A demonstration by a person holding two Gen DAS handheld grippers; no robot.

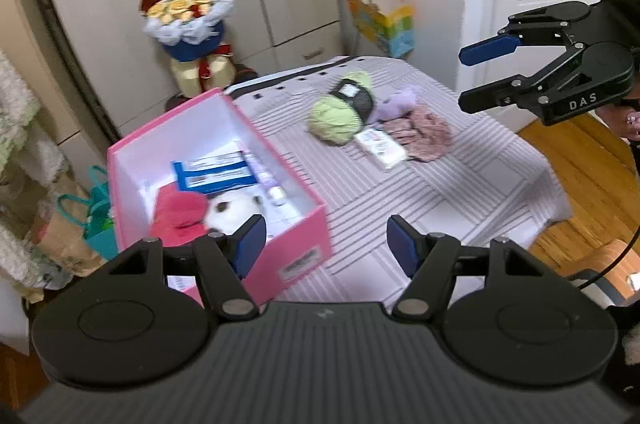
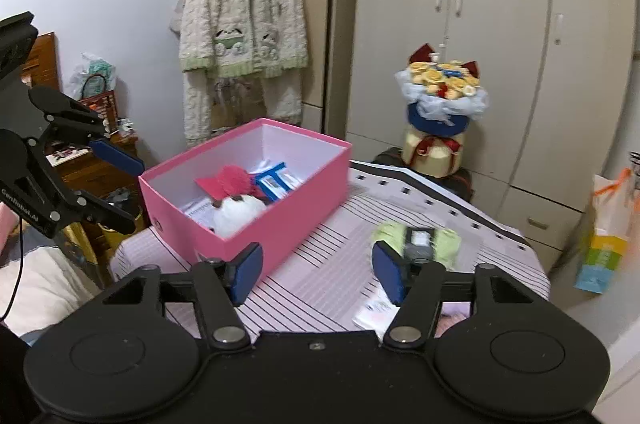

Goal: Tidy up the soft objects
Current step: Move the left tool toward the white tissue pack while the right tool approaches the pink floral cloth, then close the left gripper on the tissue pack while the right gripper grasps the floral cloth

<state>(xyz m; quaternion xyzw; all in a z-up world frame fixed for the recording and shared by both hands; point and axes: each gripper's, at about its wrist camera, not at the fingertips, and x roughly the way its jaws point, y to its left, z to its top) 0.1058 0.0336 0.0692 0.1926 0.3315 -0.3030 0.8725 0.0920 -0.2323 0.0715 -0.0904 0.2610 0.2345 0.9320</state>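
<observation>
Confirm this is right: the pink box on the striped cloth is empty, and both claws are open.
Not empty. The left wrist view shows the pink box holding a red soft item and a white plush. The left claw and right claw are open.

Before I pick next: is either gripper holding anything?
Nothing. The left gripper and right gripper both have open, empty jaws.

The left wrist view looks down along its own claw [image 1: 326,244] from just above the near edge of the striped surface [image 1: 460,184], toward the wardrobe. The right wrist view faces the same way from further right (slightly flatter). Both share the pink box [image 1: 224,192] [image 2: 256,208] and each other's claw at frame edge.
</observation>
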